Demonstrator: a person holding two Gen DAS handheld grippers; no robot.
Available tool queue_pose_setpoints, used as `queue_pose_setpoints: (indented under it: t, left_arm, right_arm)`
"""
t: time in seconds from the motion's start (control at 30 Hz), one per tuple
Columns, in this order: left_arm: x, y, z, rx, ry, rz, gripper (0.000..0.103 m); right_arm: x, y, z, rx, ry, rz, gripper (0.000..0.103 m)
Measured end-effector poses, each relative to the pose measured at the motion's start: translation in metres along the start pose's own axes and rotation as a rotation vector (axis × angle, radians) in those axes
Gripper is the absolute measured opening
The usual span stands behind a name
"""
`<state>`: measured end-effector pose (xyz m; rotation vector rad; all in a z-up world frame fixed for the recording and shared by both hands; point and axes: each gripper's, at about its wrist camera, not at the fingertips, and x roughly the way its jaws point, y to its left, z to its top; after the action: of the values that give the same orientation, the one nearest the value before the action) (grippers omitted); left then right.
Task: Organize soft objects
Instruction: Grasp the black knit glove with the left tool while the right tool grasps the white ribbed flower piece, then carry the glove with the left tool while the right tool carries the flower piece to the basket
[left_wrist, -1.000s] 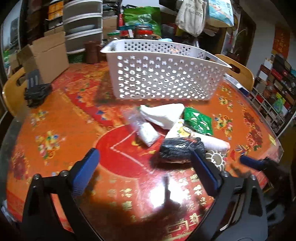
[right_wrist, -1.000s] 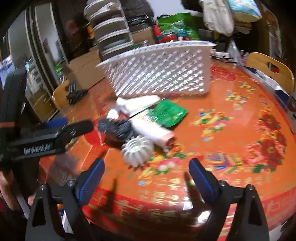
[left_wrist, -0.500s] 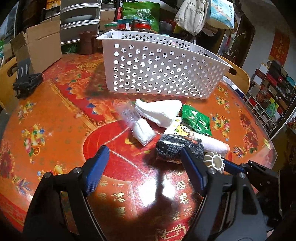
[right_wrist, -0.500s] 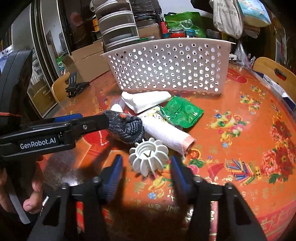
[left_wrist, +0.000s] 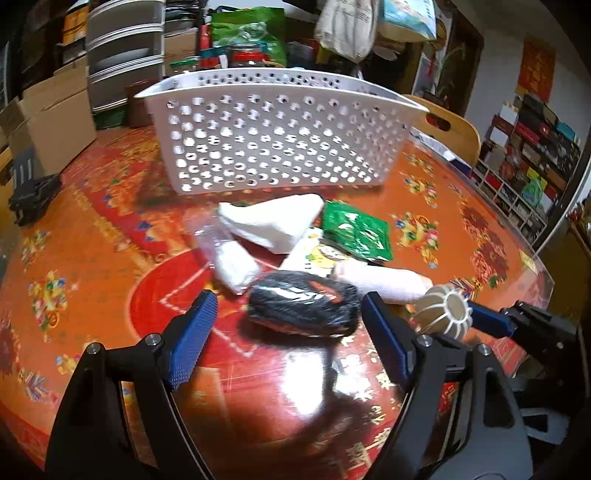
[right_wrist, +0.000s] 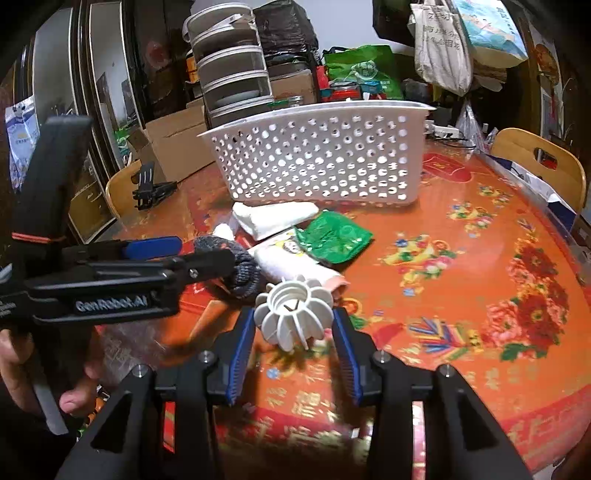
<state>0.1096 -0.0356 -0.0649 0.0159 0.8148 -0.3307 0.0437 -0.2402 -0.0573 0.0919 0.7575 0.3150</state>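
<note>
While the right claw (right_wrist: 293, 339) grips one ribbed white ball (right_wrist: 293, 315) between its two blue pads, squeezed to about the ball's width, the ball sits tilted with its open mouth facing up and back toward the camera. In the left view the same ball (left_wrist: 445, 312) shows just right of the left claw's right pad, with one of the right claw's blue pads touching its far side.

The left claw (left_wrist: 286, 332) is wide open and has hold of nothing; one dark knit bundle (left_wrist: 304, 308) lies between its two pads, nearer the right one, and whether that pad touches it cannot be told. From the right claw, this bundle (right_wrist: 240, 269) lies just ahead and to the left, partly hidden by the left claw's finger.

Beyond the bundle, ahead of both claws, lies the rest of the pile: one white roll (left_wrist: 384, 282) with a pink end, touching the bundle; one small clear bag (left_wrist: 231, 256) with white stuffing, ahead-left of the left claw; one white folded pack (left_wrist: 273, 221) further ahead; and one green packet (left_wrist: 356, 230) to its right, overlapping a cartoon-printed wrapper (left_wrist: 319, 256). That makes six loose things on the table (left_wrist: 88, 254) besides the held ball.

One white perforated basket (left_wrist: 280, 142) stands upright past the pile, apart from it. Two wooden chairs (right_wrist: 539, 162) show in the right view, one at each side of the table
</note>
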Motion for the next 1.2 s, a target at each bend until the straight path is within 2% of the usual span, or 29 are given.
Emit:
queue_pose_setpoints:
  t: [0.27, 0.33, 0.37, 0.43, 0.63, 0.9, 1.2]
  left_arm:
    - [0.017, -0.019, -0.003, 0.043, 0.039, 0.057, 0.079]
    - [0.018, -0.021, -0.007, 0.047, 0.039, 0.076, 0.075]
    - [0.019, -0.019, -0.008, 0.050, 0.043, 0.093, 0.067]
    - [0.018, -0.017, -0.011, 0.046, 0.041, 0.095, 0.066]
    - [0.004, -0.014, -0.017, 0.060, -0.011, 0.124, 0.058]
    - [-0.024, -0.007, -0.011, 0.039, -0.073, 0.074, 0.057]
    - [-0.065, 0.002, 0.028, 0.049, -0.184, 0.057, 0.056]
  right_arm:
    - [-0.013, -0.016, -0.001, 0.027, -0.024, 0.006, 0.042]
    - [-0.013, -0.018, -0.002, 0.030, -0.024, 0.009, 0.042]
    - [-0.013, -0.019, -0.002, 0.032, -0.022, 0.011, 0.042]
    - [-0.013, -0.022, -0.003, 0.040, -0.020, 0.015, 0.042]
    - [-0.019, -0.025, -0.002, 0.044, -0.035, 0.009, 0.042]
    - [-0.026, -0.027, 0.008, 0.043, -0.043, -0.006, 0.042]
    - [-0.043, -0.021, 0.059, -0.063, -0.097, -0.052, 0.042]
